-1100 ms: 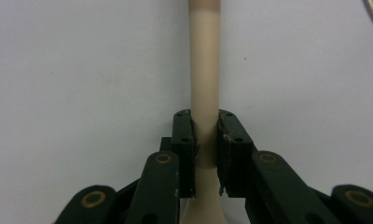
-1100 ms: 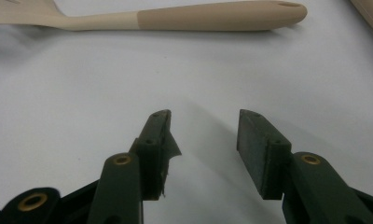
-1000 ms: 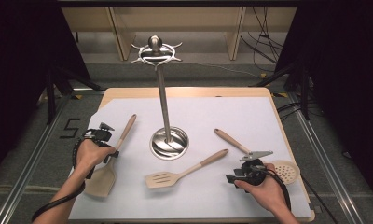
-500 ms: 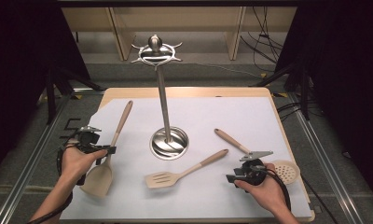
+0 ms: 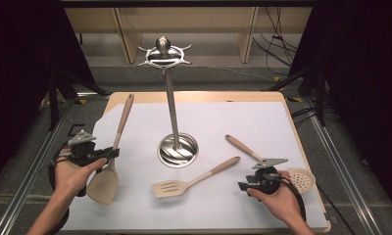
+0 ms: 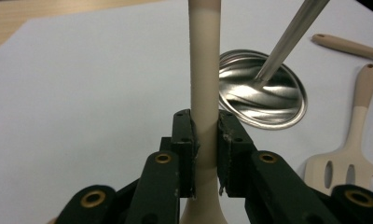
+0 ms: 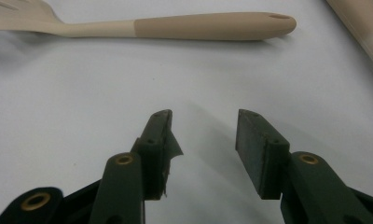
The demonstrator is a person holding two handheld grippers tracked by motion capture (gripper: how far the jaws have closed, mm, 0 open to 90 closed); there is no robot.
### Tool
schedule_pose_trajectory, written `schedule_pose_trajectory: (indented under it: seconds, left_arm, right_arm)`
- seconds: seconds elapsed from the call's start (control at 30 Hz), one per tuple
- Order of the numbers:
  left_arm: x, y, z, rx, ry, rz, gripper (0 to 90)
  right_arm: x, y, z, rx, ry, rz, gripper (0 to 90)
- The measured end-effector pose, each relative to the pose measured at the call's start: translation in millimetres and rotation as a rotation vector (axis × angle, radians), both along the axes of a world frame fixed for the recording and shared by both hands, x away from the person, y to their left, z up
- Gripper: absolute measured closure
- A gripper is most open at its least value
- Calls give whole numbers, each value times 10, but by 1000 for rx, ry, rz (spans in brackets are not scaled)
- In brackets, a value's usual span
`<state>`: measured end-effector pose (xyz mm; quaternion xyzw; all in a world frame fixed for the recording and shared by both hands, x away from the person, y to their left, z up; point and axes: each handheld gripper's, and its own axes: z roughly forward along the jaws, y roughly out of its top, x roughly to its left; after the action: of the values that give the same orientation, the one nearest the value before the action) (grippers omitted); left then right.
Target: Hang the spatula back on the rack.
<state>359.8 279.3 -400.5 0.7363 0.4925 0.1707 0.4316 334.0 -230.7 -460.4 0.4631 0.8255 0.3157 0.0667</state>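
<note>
- Item one, the solid spatula (image 5: 110, 166): clamped in my left gripper (image 5: 106, 155) by the neck of its handle, blade towards me and hanging at the near-left edge of the white sheet (image 5: 233, 122), handle slanting up and away over the sheet.
- Left gripper view, same item: my two black pads press the pale handle (image 6: 204, 93) from either side, just above where it widens into the blade — a detail the high view is too small to give.
- Left gripper, high view: held in my left hand (image 5: 74, 174) at the table's left edge, grey plate on top.
- Item two, the utensil stand (image 5: 177, 147): round steel base near the middle of the sheet, thin pole rising to a ring of hooks (image 5: 163, 53). The left gripper view gives the rippled base (image 6: 261, 95) and the foot of the pole just beside the handle; the hooks are for the high view alone.
- Item three, the slotted turner (image 5: 194, 178): flat on the sheet between my two hands, handle aimed away and right. The right gripper view shows that two-tone handle (image 7: 212, 25) lying across, well ahead of the jaws.
- Item four, the skimmer (image 5: 299, 178): perforated head just beside my right hand (image 5: 277, 196), handle (image 5: 243, 147) running away and left.
- Right gripper (image 7: 203, 135): jaws apart — nothing between them but bare sheet; it rests low at the near-right.
</note>
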Motion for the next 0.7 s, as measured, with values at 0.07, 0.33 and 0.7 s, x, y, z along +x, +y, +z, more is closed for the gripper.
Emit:
schedule_pose_trajectory:
  seconds: [0.07, 0.33, 0.7]
  left_arm:
    - [-30, 10, 15, -6, -15, 0, 782]
    - [-114, 21, 63, -56, -98, -7, 781]
    - [-204, -4, 136, -78, -168, -30, 781]
  right_arm:
    - [4, -3, -1, -6, -7, 5, 562]
    - [4, -2, -2, 14, -22, -15, 563]
    - [5, -14, 20, -5, -16, -8, 564]
